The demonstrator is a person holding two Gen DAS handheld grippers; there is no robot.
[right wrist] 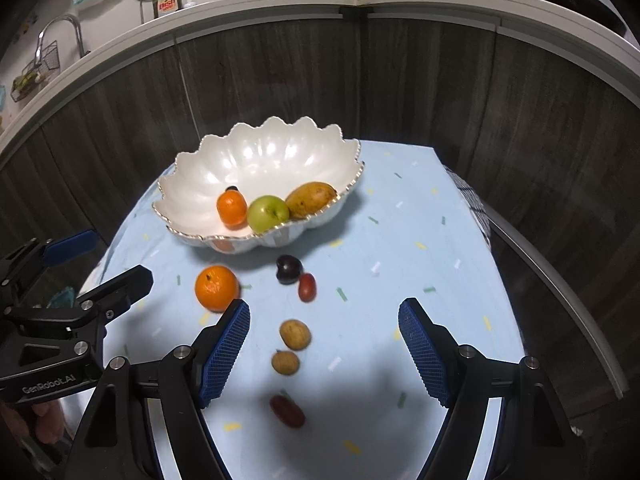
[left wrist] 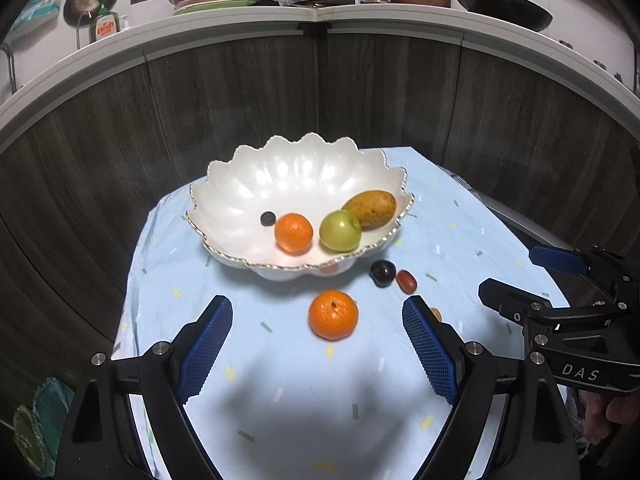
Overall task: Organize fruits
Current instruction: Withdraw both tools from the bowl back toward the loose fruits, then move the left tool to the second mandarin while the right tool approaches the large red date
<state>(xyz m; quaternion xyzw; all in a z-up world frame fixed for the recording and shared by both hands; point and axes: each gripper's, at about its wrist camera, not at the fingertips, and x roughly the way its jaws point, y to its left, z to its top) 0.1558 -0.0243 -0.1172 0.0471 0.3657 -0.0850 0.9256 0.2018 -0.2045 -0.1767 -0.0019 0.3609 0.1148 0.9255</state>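
Loose orange: lies on the blue cloth, just near of the white scalloped bowl, between the open tips of the left tongs but not touched by them. Judged firm, round and fairly light; likely to roll if nudged, so best taken across its widest part.

Smaller fruit on the cloth: a dark plum and a red oval fruit side by side, right of the orange; then two brown, nut-like pieces and a dark red piece in a line toward the near edge. These look small and smooth, and probably slip easily.

In the bowl: an orange, a green apple, a yellow-brown mango and a small dark fruit.

Right tongs: wide open, empty, above the two brown pieces.

Limits: the near red piece is blurred; what the brown pieces are cannot be settled. The left tongs hide most of them in the left view.
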